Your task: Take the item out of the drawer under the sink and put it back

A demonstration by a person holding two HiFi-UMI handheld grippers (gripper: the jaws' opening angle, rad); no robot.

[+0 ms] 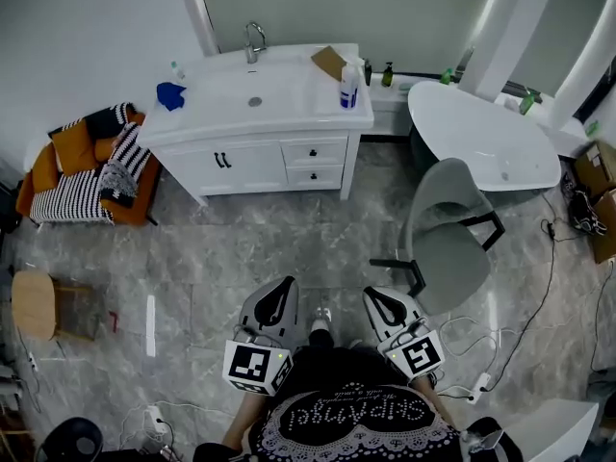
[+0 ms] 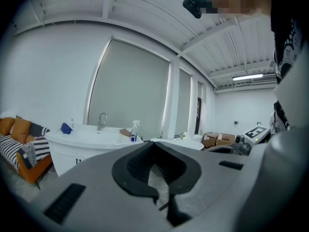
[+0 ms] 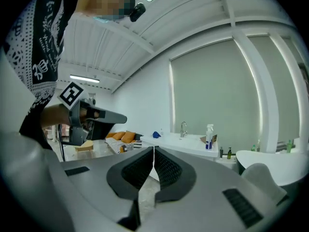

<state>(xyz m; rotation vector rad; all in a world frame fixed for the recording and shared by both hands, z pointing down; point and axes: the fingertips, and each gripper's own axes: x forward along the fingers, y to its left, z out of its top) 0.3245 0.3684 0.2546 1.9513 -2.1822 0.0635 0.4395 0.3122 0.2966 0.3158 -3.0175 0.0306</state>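
The white sink vanity (image 1: 260, 104) stands across the room at the top of the head view, and both drawers (image 1: 314, 150) under its right side are closed. No item from them shows. My left gripper (image 1: 286, 283) and right gripper (image 1: 372, 295) are held side by side low in that view, well short of the vanity, pointing toward it. Both are shut with nothing between the jaws. The left gripper (image 2: 155, 143) has the vanity (image 2: 82, 140) to the left of its jaws. Over the right gripper (image 3: 154, 149) the vanity (image 3: 179, 141) shows just beyond the jaws.
A grey chair (image 1: 445, 239) stands right of my path. A striped sofa with orange cushions (image 1: 87, 166) sits left of the vanity, a white oval tub (image 1: 486, 133) to its right. On the countertop are a spray bottle (image 1: 348, 85) and a blue cloth (image 1: 170, 95). Cables (image 1: 539, 287) trail on the floor.
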